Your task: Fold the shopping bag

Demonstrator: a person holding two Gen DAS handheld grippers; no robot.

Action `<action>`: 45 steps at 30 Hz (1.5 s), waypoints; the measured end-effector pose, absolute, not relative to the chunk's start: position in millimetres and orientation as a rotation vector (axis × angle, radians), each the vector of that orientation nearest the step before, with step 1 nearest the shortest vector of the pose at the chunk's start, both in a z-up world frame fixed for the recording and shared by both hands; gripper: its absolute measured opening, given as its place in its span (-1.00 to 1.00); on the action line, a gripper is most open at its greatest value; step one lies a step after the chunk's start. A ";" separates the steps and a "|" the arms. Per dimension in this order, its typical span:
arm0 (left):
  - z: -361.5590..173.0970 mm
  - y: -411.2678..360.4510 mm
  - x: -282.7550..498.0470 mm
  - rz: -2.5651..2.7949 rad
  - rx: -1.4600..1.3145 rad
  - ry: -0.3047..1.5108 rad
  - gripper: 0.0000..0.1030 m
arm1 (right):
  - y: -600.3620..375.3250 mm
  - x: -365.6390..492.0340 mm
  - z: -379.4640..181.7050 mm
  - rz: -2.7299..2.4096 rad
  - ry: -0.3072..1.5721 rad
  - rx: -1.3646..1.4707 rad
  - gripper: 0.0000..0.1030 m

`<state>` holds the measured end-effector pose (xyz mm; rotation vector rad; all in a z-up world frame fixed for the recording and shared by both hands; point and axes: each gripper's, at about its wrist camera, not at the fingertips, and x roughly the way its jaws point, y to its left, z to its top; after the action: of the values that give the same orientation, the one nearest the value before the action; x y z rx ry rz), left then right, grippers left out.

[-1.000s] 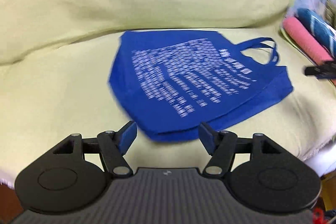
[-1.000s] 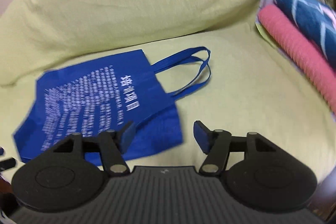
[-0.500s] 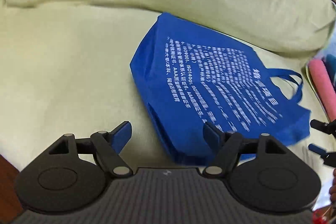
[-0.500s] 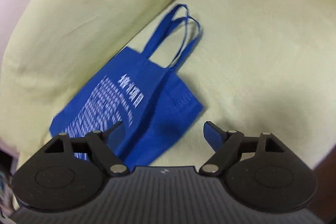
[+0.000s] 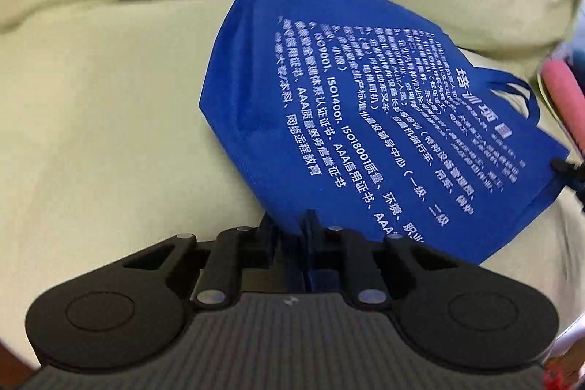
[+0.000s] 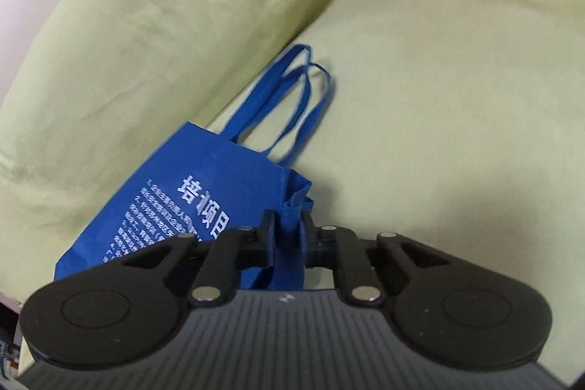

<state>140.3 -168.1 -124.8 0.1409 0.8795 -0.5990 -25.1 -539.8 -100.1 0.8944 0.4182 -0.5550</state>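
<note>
Gripping now, having closed from open moments ago: left gripper and right gripper each pinching a near corner of the blue shopping bag on the green sofa cushion, readying a fold.

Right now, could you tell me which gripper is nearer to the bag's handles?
Right. The right gripper pinches the shopping bag at its top corner, just below the handles. The left gripper clamps the opposite, bottom end, far from them.
</note>
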 end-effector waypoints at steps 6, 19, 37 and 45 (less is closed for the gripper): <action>-125.6 -176.9 133.9 -0.627 0.212 0.838 -0.65 | -539.0 -56.9 -90.9 -0.598 0.450 0.872 -0.59; -52.8 -203.6 24.7 -0.802 0.573 0.536 -0.17 | -513.7 -108.3 -61.5 -0.520 0.453 0.634 -0.18; -113.4 -334.5 -24.8 -1.087 1.072 0.243 -0.07 | -515.0 -130.7 -66.6 -0.505 0.472 0.562 0.41; -118.4 -332.4 -20.8 -1.102 1.084 0.181 -0.98 | -507.1 -109.5 -70.1 -0.390 0.508 0.517 -1.00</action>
<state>-20.8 -332.4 -118.4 1.0842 0.1805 -1.1021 -109.5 -507.1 -70.1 0.5166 0.5083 -0.3902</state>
